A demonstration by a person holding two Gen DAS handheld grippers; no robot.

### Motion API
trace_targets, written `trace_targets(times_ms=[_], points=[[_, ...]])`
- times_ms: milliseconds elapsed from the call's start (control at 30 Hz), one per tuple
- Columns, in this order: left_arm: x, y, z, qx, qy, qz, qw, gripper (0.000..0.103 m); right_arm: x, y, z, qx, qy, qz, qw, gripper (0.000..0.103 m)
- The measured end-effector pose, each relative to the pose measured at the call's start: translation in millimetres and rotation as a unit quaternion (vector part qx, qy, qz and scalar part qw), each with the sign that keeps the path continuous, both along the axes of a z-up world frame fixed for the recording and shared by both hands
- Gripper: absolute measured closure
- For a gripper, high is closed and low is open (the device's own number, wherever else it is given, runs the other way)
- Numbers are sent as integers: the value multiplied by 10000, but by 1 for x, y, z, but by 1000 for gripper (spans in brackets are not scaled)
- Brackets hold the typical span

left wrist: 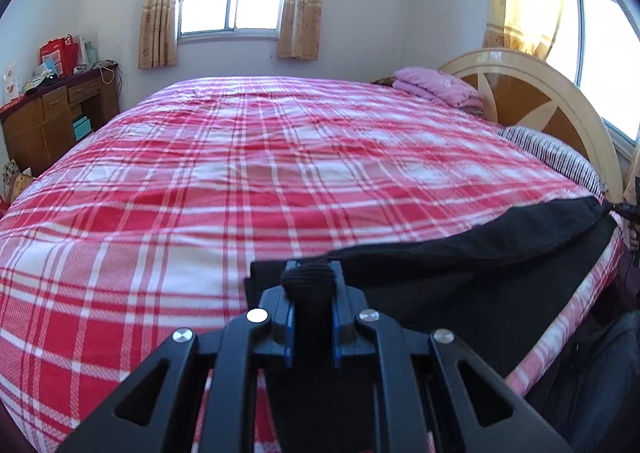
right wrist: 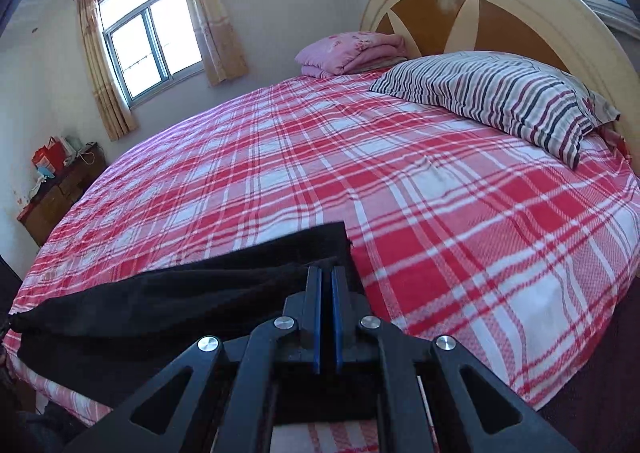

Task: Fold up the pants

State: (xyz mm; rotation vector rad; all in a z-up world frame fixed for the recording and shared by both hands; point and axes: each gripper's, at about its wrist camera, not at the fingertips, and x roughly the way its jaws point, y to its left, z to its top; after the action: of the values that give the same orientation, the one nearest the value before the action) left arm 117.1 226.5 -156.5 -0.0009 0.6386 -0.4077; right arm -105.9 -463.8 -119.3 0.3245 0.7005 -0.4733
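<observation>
The black pants (left wrist: 472, 253) are held stretched along the near edge of the bed (left wrist: 240, 173), apparently already doubled lengthwise; the crosswise folds are judged outstanding. The left hand-held gripper (left wrist: 310, 285) is clenched on a bunched end directly between its fingers, and the right hand-held gripper (right wrist: 326, 285) is clamped on the other end, cloth extending to its left.

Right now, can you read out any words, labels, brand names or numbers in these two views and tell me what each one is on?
No text can be read in either view.
Red bags and boxes on the wooden desk: printing too small and blurred to read.
Pink folded blanket: floral pattern only, no words.
Black pants, plaid bedspread, striped pillow: no visible lettering.
</observation>
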Motion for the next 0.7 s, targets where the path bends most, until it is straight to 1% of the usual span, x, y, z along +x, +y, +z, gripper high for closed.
trace_targets(times_ms=[133,200,267,300,333,367,400,433,467,500,600,667,700], points=[[-11,-1,-12,235,42,-52,9997,84,-7,6,-5,-113,127,17,9999,98],[-15,1,-14,248,42,-21,9997,76,-11,9,-5,-136,162,33,9998,98],[-20,6,-13,208,19,11,9998,72,-15,10,-4,-139,233,-12,9996,95],[-22,8,-13,203,12,11,9998,68,-17,12,-3,-165,256,-50,9995,93],[-23,10,-12,213,17,20,9998,65,-19,15,-1,-214,277,-90,9993,87],[-25,12,-11,238,4,58,9997,57,-22,19,3,-339,303,-138,9989,75],[-30,16,-10,242,-31,80,9997,52,-23,24,6,-426,300,-144,9985,68],[-32,18,-9,245,-44,80,9997,51,-25,29,9,-490,272,-126,9983,53],[-33,20,-9,251,-49,82,9996,48,-26,37,14,-536,182,-69,9984,50],[-37,24,-8,250,-51,90,9996,45,-27,44,17,-562,119,-14,9983,50],[-41,30,-5,164,-42,89,9998,44,-17,71,30,-670,-63,296,9973,50],[-43,34,-2,138,-54,110,9998,44,-2,99,39,-809,-141,667,9944,50],[-45,38,2,66,-85,145,9998,44,5,112,41,-890,-139,845,9923,50]])
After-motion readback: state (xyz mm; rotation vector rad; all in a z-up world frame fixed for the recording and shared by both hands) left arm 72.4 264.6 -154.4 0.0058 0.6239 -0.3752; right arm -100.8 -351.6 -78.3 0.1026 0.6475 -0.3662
